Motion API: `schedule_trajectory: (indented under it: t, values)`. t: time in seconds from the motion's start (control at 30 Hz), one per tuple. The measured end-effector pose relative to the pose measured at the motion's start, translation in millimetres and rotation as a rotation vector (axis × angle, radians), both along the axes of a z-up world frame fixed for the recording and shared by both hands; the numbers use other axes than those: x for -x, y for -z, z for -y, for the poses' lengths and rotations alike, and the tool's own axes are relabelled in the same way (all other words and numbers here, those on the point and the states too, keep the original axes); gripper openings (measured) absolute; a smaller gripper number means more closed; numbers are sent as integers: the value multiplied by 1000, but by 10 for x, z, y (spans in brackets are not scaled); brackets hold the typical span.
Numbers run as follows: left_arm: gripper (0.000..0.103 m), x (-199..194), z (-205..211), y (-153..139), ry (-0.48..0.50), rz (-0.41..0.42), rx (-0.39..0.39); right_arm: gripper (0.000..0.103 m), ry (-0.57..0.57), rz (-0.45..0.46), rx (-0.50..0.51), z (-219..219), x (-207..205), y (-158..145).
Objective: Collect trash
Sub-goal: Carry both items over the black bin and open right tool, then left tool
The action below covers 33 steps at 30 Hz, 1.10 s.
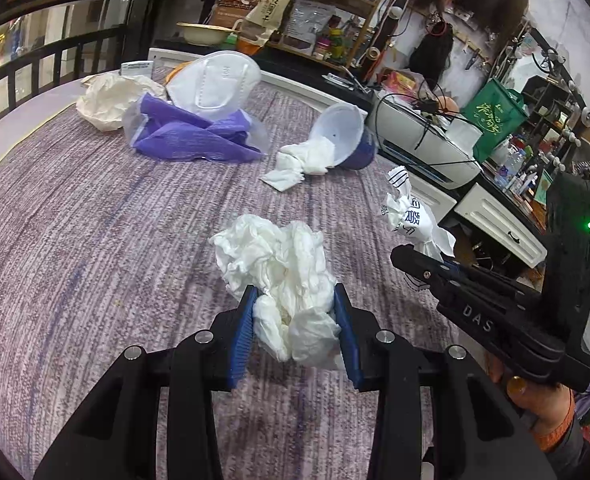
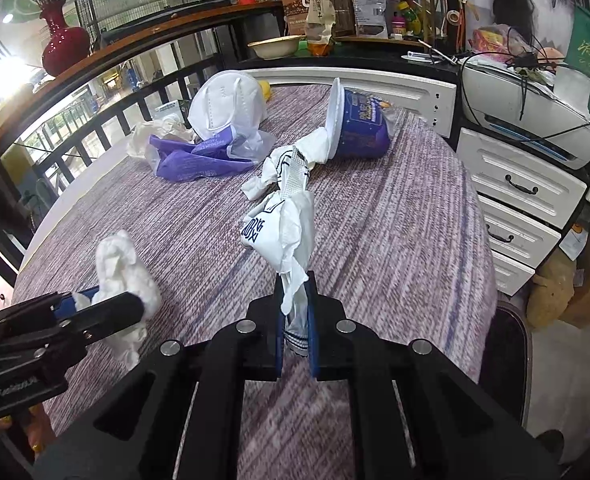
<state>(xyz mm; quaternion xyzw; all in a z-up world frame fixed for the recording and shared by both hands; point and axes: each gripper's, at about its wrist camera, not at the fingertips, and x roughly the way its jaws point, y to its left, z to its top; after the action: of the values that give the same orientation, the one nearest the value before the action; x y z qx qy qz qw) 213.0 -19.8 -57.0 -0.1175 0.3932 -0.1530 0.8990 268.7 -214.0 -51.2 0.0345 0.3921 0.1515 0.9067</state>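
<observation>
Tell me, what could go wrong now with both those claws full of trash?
1. The right gripper pinches only the tail end of the printed wrapper; most of it flops free and might slip out.
2. The tissue wad bulges beyond the left gripper, so bits could tear off or drop.
3. The tipped cup lies near the table edge; a bump could roll it off.

Black claws (image 1: 295,300), blue ribbed pads (image 1: 242,344), silver screws, orange cuff.

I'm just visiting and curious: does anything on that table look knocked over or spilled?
Yes. The blue cup lies tipped on its side on the table, with crumpled white tissue trailing out of its open mouth.
</observation>
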Motion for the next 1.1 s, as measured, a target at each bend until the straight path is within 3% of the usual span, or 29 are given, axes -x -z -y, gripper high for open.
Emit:
schedule_trajectory:
  t: [0.33,0.63,0.97,1.0,1.07,1.1]
  values:
    - [38,108,513,-36,142,31,-1,10,146,6,20,692,382,25]
    - [38,100,1111,-61,308,40,-24,10,321,-125,12,1465,534,395]
    - [38,109,1722,11,457,20,-58,10,401,-314,-52,1855,422,1053]
    - [38,110,1765,37,468,12,-61,12,416,-337,-63,1893,415,1120]
    - [38,127,1811,90,482,-4,-62,30,421,-377,-59,1929,392,1217]
    - [38,127,1834,116,487,-13,-63,53,438,-383,-50,1949,391,1239]
